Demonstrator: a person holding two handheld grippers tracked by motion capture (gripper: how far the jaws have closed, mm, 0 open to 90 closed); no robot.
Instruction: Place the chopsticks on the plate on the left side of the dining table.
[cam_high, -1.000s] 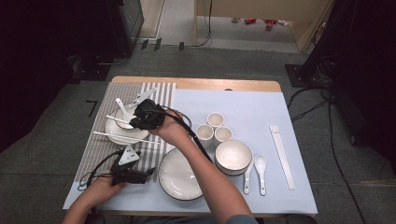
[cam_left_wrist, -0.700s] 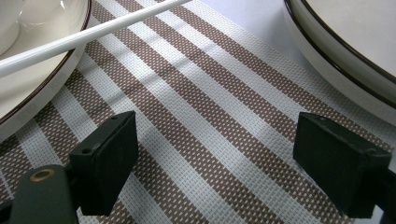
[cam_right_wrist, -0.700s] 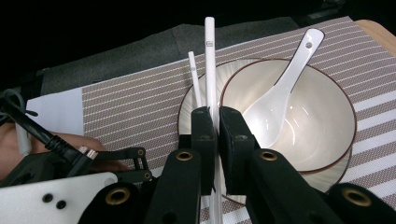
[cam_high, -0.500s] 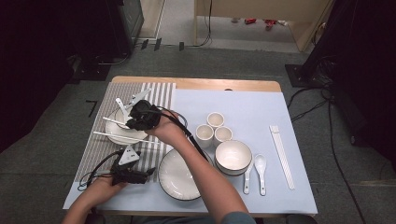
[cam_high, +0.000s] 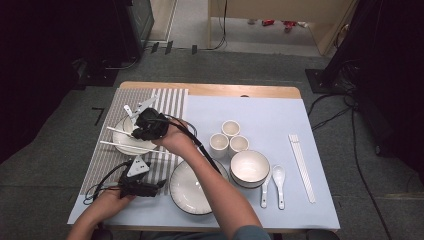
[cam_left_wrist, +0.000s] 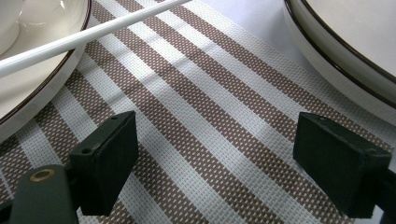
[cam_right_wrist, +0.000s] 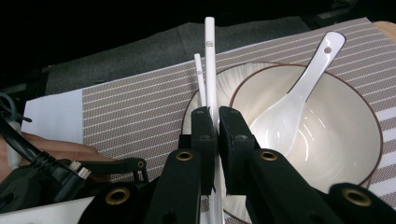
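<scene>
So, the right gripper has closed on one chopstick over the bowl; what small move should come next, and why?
Probably lift the chopstick a little, straight up. The right gripper is shut on it, with the bowl and spoon close beside, and a second chopstick lies right next to it. A small lift should free it without dragging its neighbour.

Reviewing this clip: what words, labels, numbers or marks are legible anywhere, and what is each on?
"7": a dark mark that reads like this digit, on the grey floor left of the table, in the high view.
Small grey square mark: near the far tip of the white chopstick clamped in the right claw; too small to read.
Bowl, plates, cups and spoons: no readable text.
</scene>
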